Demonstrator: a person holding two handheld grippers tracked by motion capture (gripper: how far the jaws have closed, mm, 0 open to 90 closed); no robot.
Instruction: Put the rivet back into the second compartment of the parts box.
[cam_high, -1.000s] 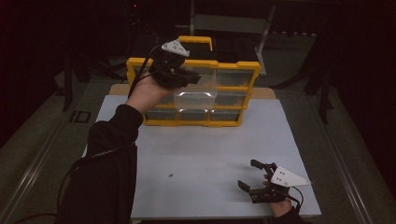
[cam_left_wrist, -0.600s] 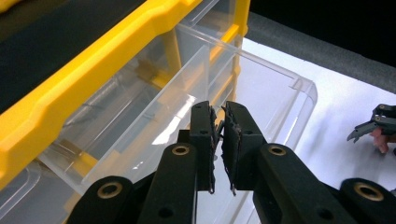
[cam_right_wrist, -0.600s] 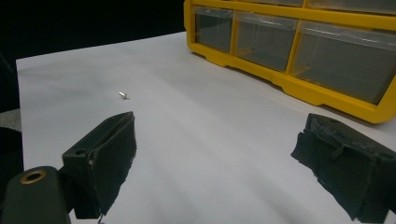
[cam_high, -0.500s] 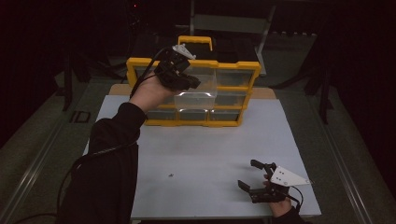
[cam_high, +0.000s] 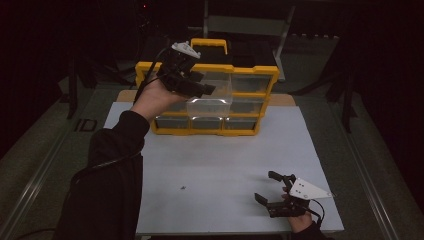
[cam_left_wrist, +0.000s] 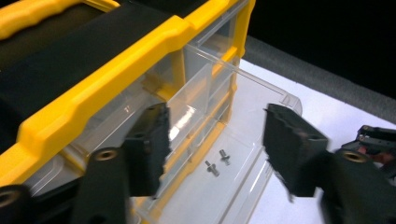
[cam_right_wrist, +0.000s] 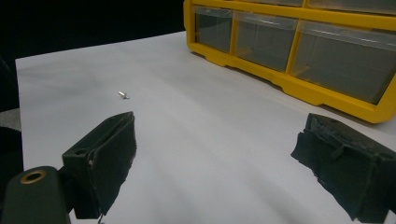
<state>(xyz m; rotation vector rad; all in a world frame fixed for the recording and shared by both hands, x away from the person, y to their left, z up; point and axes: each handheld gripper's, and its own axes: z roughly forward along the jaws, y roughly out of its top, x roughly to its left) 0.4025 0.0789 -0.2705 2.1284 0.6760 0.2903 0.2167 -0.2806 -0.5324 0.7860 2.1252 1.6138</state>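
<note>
At the near right the right gripper (cam_high: 272, 192) rests low on the white sheet (cam_high: 225, 165), jaws spread and empty. A small screw (cam_right_wrist: 123, 95) lies alone on the sheet, left of it. Far, the left gripper (cam_left_wrist: 215, 135) hangs spread over a pulled-out clear drawer (cam_left_wrist: 243, 186) of the yellow organizer (cam_high: 250, 75); 2 screws (cam_left_wrist: 218, 162) lie in the drawer

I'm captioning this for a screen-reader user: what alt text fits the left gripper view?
The left gripper, jaws open, hovers over a clear drawer pulled out of a yellow organizer; two small screws lie on the drawer's floor. White table surface and part of the other gripper show at right.
</note>
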